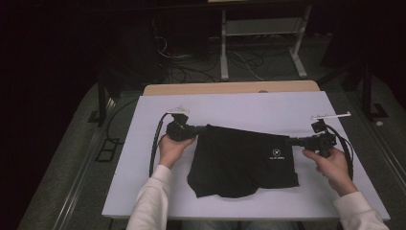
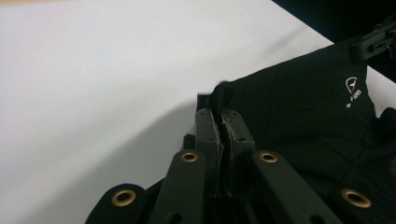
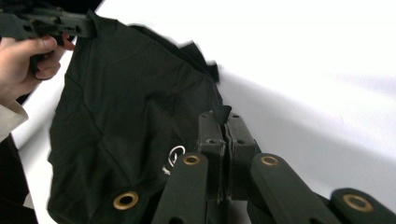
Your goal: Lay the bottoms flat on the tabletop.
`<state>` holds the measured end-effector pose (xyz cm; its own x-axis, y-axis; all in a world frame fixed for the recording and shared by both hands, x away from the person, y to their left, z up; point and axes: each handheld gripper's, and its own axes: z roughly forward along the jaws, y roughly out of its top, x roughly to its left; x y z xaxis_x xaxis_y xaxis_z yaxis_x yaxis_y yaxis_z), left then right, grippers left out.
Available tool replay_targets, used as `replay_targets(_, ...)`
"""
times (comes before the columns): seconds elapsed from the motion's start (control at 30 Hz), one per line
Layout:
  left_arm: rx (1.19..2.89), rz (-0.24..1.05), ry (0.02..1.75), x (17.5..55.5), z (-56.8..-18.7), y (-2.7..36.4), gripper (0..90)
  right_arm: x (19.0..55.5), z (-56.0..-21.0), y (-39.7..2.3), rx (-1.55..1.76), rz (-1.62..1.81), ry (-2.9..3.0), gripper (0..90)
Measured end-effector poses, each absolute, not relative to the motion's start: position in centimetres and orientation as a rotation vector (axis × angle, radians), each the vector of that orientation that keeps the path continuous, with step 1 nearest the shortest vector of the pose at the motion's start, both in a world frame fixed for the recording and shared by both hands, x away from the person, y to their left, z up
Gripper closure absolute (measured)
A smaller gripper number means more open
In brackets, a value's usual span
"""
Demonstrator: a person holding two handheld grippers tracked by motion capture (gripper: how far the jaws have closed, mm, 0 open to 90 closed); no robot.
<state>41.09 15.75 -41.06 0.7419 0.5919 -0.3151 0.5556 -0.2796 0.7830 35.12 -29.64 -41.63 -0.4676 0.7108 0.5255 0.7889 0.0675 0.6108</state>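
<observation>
Black shorts [image 1: 244, 160] hang stretched crosswise between left gripper [image 1: 205, 128] and right gripper [image 1: 290, 140], each clamped on a waistband corner.

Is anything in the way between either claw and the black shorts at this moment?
Nothing visible. The left claw is shut on one top corner of the black shorts, and the right claw is shut on the other, with cloth pinched between the jaws. The white table cover around the shorts is bare.
</observation>
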Motion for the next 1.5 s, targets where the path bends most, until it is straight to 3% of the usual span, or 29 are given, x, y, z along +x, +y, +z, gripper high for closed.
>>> replay_targets(0.53, 1.834, 0.193, 0.926, 44.1, -34.5, 19.4, 86.2, 45.1, -35.0, -27.5, -1.510, -1.545, -2.199, 86.3)
replay_targets(0.7, 1.791, 0.213, 0.949, 47.3, -34.1, 19.5, 86.2, 48.3, -34.7, -27.1, -1.528, -1.582, -2.171, 86.3)
replay_targets(0.83, 1.733, 0.204, 0.987, 49.4, -34.9, 19.6, 86.2, 50.9, -37.0, -26.8, -1.597, -1.613, -2.083, 86.3)
replay_targets(1.07, 1.741, 0.199, 1.056, 52.0, -35.6, 19.6, 86.4, 52.6, -37.7, -26.7, -1.662, -1.612, -2.039, 86.4)
replay_targets(1.5, 1.773, 0.248, 1.049, 54.6, -32.9, 18.2, 86.4, 54.5, -34.6, -27.1, -1.695, -1.632, -2.093, 86.3)
